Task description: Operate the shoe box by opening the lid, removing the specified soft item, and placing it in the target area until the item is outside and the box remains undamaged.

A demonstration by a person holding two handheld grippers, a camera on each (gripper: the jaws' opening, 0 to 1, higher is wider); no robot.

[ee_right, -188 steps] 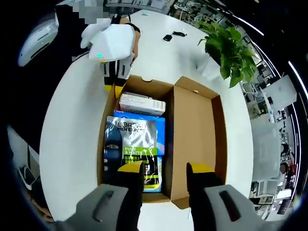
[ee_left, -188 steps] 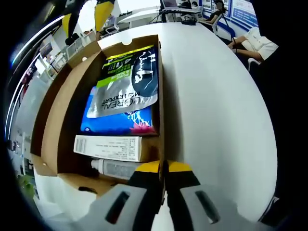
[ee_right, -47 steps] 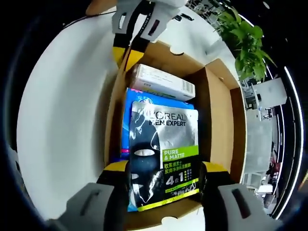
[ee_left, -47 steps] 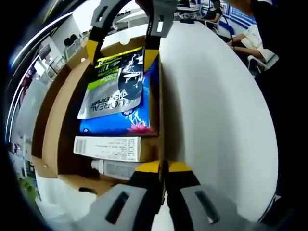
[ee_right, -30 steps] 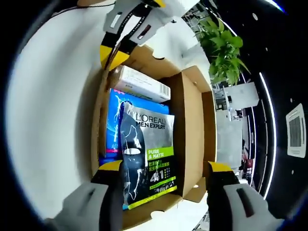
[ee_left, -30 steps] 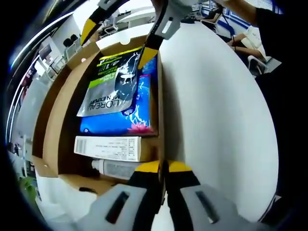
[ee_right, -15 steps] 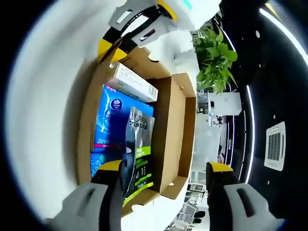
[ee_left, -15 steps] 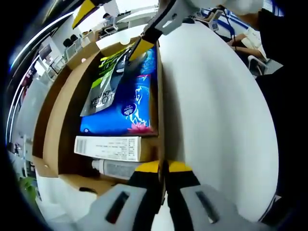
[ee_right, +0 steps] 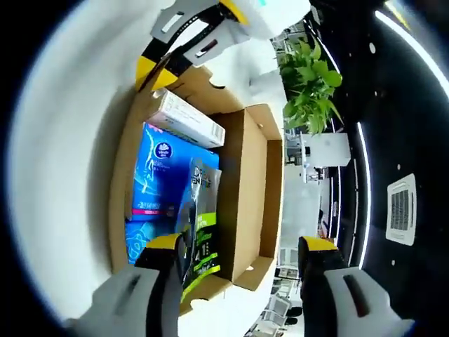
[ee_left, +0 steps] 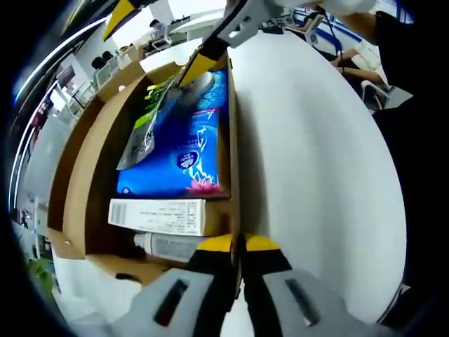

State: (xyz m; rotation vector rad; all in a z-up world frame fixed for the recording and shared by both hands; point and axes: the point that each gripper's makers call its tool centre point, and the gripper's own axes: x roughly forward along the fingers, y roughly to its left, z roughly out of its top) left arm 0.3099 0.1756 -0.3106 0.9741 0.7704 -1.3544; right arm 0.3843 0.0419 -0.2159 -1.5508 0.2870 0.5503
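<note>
Right gripper [ee_right: 235, 256] fingers spread wide beside tilted sachet [ee_right: 200, 225], left gripper [ee_left: 236, 246] pinched on shoe box [ee_left: 81, 175] wall; print unreadable; white round table [ee_left: 316, 161], office behind.

A big white table [ee_left: 316, 140] is under everything. A green plant [ee_right: 309, 74] stands at its far end. A person's arm [ee_left: 365, 67] rests at the table's edge.

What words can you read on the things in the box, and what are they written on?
No text in the shoe box reads clearly.
Silver and green pouch: turned nearly edge-on, letters unreadable.
Blue pack: white print and round logo, too blurred.
White carton: label print too small.
Tube: print too small.
</note>
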